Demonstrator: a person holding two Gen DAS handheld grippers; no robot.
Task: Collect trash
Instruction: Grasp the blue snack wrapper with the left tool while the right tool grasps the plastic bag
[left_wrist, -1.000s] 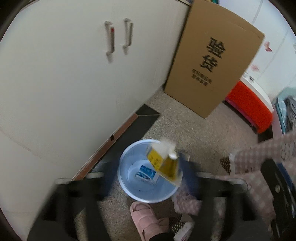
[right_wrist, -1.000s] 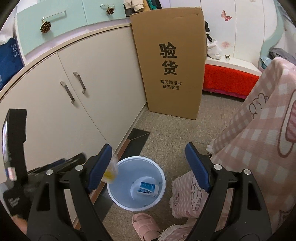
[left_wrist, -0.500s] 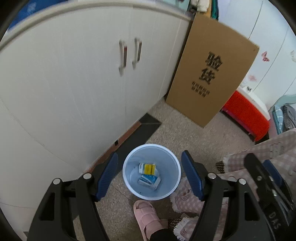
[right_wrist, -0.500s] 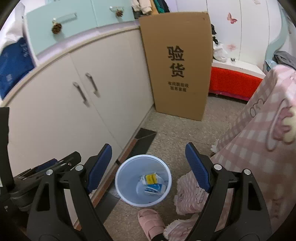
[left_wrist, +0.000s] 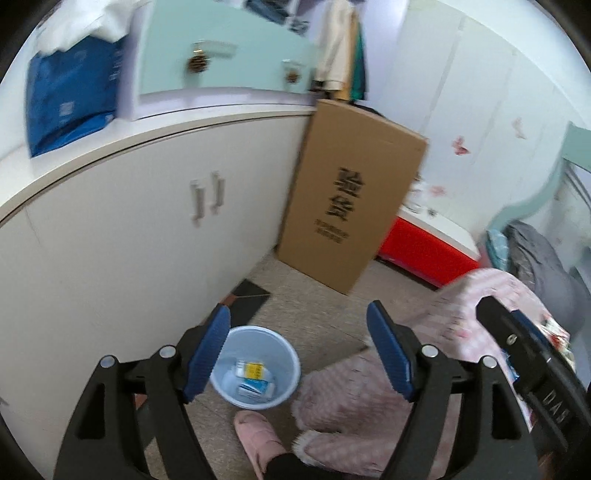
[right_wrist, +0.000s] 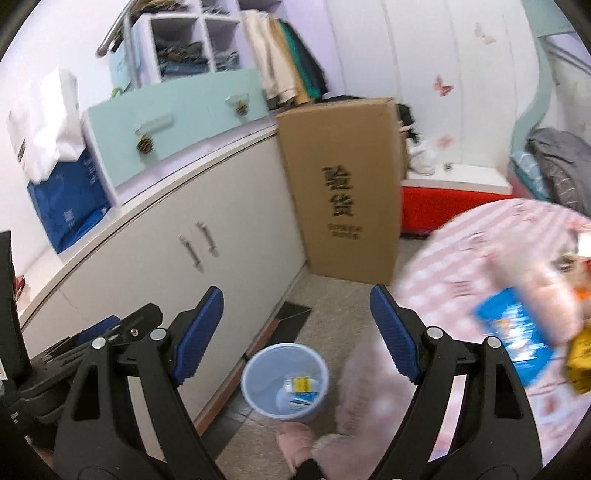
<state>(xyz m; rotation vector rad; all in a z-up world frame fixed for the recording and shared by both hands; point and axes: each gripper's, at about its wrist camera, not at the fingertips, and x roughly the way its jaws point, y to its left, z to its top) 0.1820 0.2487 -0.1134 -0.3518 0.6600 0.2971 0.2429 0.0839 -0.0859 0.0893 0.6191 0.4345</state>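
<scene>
**Bin on the floor, both tongs empty**

A speckled floor (left_wrist: 314, 302) runs beside white cabinets (left_wrist: 129, 236). A tall cardboard box (right_wrist: 343, 184) with bold black Chinese characters leans at the cabinets' far end. At right, a pink checked cloth (right_wrist: 480, 258) carries blurred packets. The pale blue bin (left_wrist: 255, 369) stands near the cabinets, holding a yellow-labelled packet (left_wrist: 255, 369) and a blue-and-white one (left_wrist: 255, 387). The left gripper (left_wrist: 299, 354) is widening its jaws, nothing between them. The right gripper (right_wrist: 295, 328) stands wide apart, empty.
</scene>
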